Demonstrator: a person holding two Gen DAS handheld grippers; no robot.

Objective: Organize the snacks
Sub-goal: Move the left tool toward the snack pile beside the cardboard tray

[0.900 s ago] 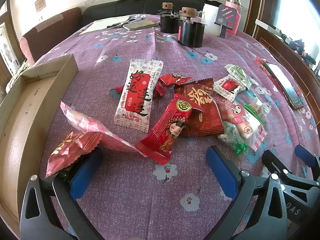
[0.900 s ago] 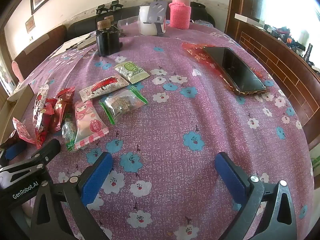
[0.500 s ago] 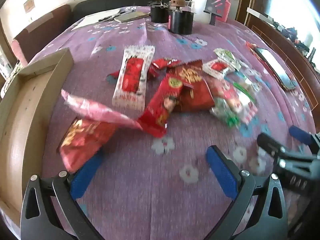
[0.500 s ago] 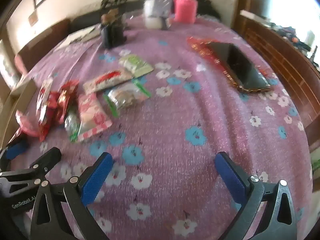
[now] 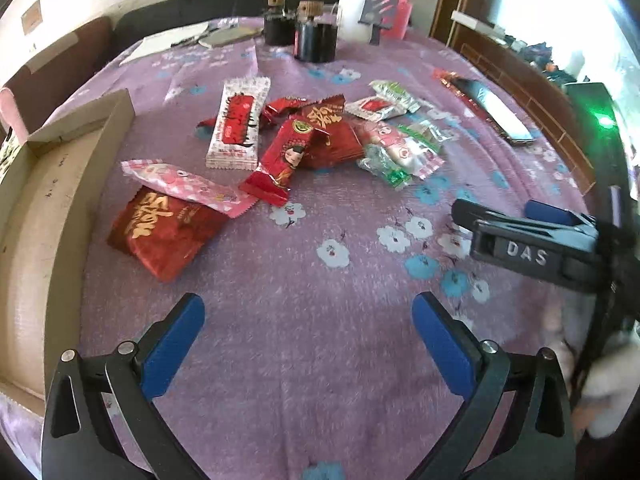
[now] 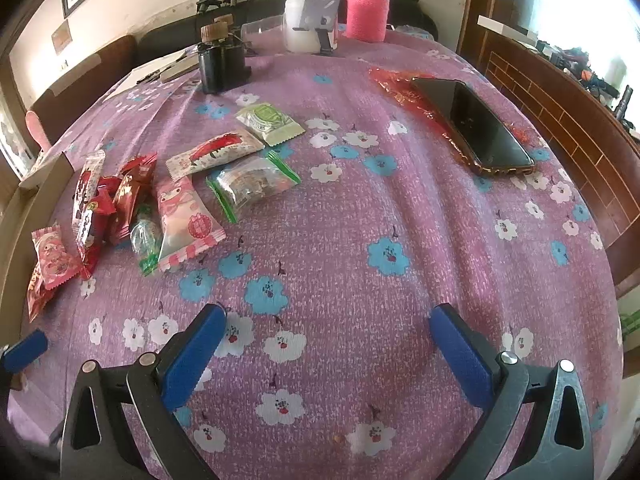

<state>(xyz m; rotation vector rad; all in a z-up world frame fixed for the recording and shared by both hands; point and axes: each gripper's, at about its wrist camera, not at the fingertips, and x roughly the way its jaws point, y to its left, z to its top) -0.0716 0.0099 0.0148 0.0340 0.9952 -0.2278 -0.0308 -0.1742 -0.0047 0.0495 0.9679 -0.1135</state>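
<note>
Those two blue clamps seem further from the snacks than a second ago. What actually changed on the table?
Both grippers drew back from the pile. The left gripper, which had its finger beside the red gold-lettered packet, is now clear of it with bare cloth between. The right gripper pulled back slightly too. Nothing was grasped or released; both are open and empty. The snacks, cardboard box and phone stayed put.

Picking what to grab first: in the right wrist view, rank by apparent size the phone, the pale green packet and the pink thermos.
1. Phone, clearly largest.
2. Pink thermos; farther away, so unsure.
3. Pale green packet, looks similar to the thermos.
</note>
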